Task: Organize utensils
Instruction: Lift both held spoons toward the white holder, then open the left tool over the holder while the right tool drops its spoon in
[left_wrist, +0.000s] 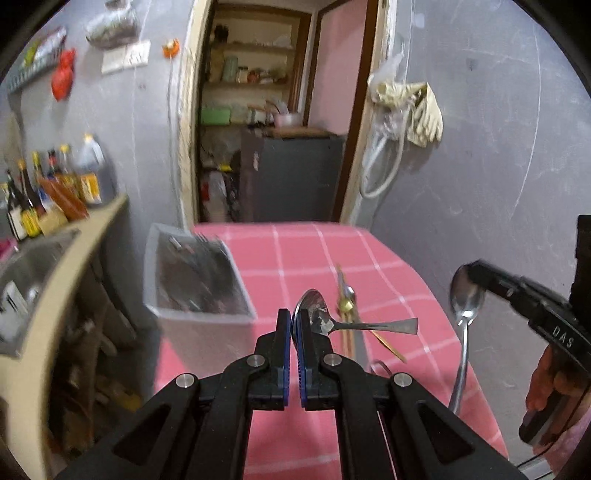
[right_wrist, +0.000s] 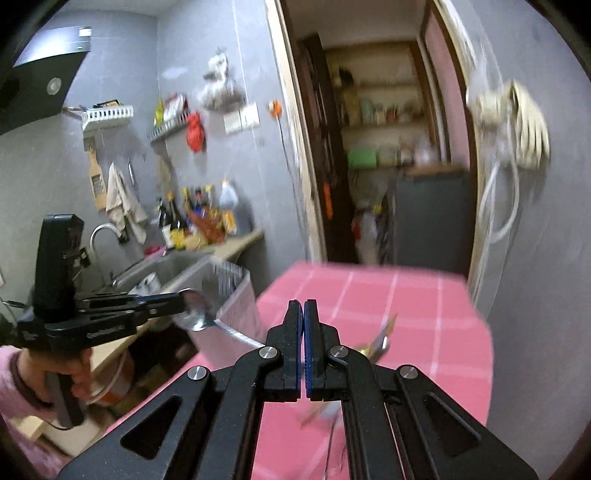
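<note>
The contents of the grey bin (left_wrist: 201, 284) smear into dark streaks; only fork tines are recognisable. The bottles (left_wrist: 55, 192) on the counter are too blurred to read. In the right wrist view, the right gripper's spoon (right_wrist: 330, 439) is a faint blur under its arms.

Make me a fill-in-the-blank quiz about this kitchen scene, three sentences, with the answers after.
1. Each pair of tongs, the left tongs and the right tongs, is shut on a metal ____.
2. The tablecloth is checked white on ____.
3. The grey utensil bin stands at the table's edge, on the side nearest the ____, and holds forks.

Missing words: spoon; pink; sink
</note>
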